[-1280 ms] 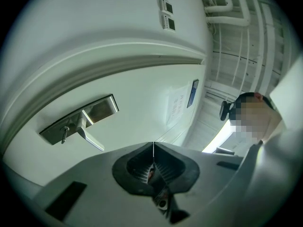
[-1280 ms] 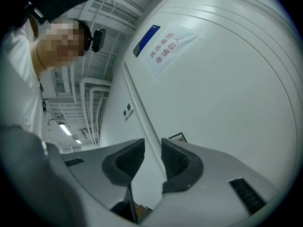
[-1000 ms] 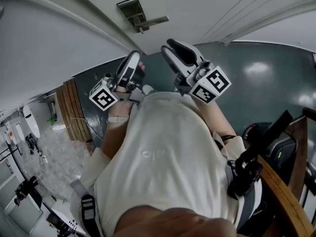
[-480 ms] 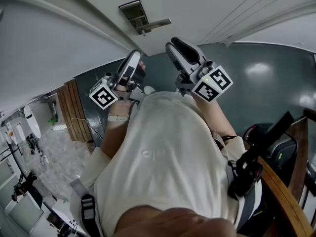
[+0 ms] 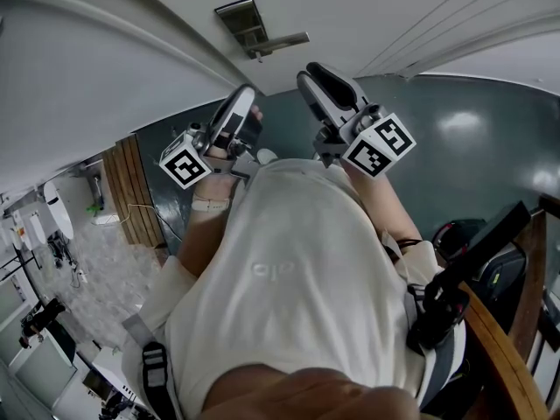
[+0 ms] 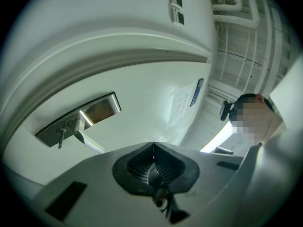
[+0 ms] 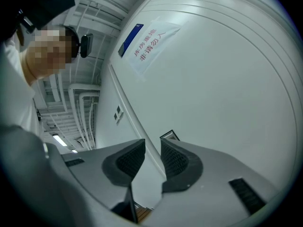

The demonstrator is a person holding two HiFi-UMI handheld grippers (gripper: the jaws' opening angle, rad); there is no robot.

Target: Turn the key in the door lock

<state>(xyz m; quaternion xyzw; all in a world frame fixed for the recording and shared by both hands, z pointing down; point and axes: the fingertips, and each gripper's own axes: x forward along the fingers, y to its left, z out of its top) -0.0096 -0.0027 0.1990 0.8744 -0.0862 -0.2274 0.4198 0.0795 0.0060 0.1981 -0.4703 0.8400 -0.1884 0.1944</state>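
Left gripper view shows the key [image 6: 60, 137] in the lock plate [image 6: 52, 129], well ahead of both grippers; the approach looks unfinished, with the left gripper [image 6: 154, 144] pressed together and empty and the right gripper [image 7: 152, 144] narrowly parted and empty, so one must reach in and pinch it.

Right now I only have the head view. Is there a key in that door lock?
Observer: Yes. The left gripper view shows a small key sticking out of the lock plate, beside the handle.
Operator: Is the left gripper holding it?
Observer: No. The left gripper is shut on nothing, apart from the key.
Operator: And the right one?
Observer: The right gripper has its jaws apart and empty, facing the door.
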